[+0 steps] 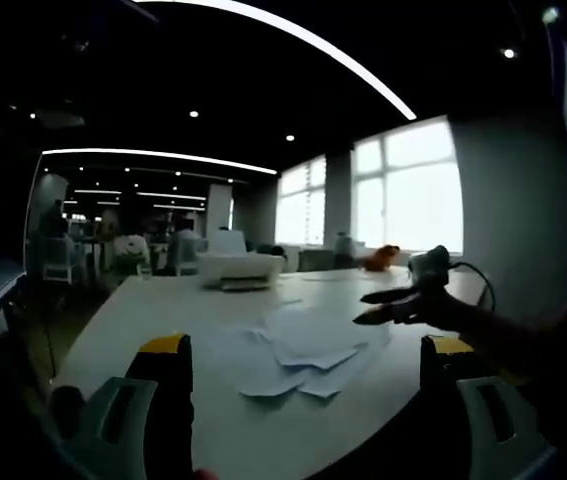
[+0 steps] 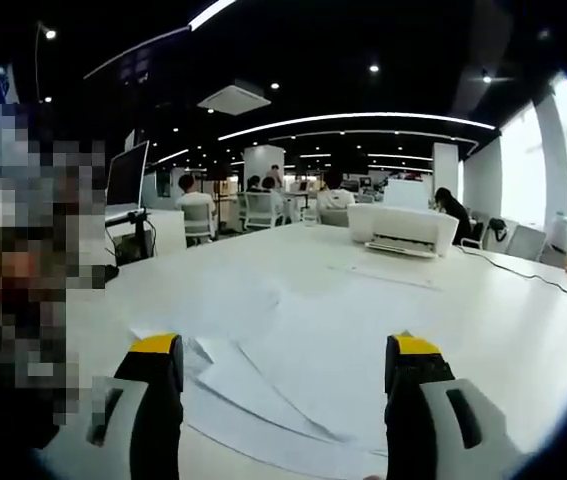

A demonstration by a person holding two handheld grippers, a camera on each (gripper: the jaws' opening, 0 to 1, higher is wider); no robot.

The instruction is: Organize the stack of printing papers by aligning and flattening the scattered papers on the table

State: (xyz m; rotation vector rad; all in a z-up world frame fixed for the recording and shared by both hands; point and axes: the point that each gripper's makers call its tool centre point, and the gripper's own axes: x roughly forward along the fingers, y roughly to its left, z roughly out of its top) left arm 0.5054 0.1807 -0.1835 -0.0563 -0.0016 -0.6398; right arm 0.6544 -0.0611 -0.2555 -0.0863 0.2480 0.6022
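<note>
Scattered white printing papers [image 1: 298, 355] lie overlapping on the white table [image 1: 153, 310] ahead of my left gripper [image 1: 308, 365], which stands open with yellow-tipped jaws wide apart above the near edge. The right gripper [image 1: 388, 307] enters the left gripper view from the right, held by a hand over the papers' far side, its dark jaws apart. In the right gripper view the same papers [image 2: 283, 370] spread under and ahead of my right gripper [image 2: 285, 362], open with nothing between its jaws.
A white printer [image 2: 401, 230] sits far back on the table [image 2: 523, 320] with a cable [image 2: 533, 272] trailing right. A monitor [image 2: 126, 180] stands at left. Several people sit at desks in the background. An orange object [image 1: 383, 258] rests near the windows.
</note>
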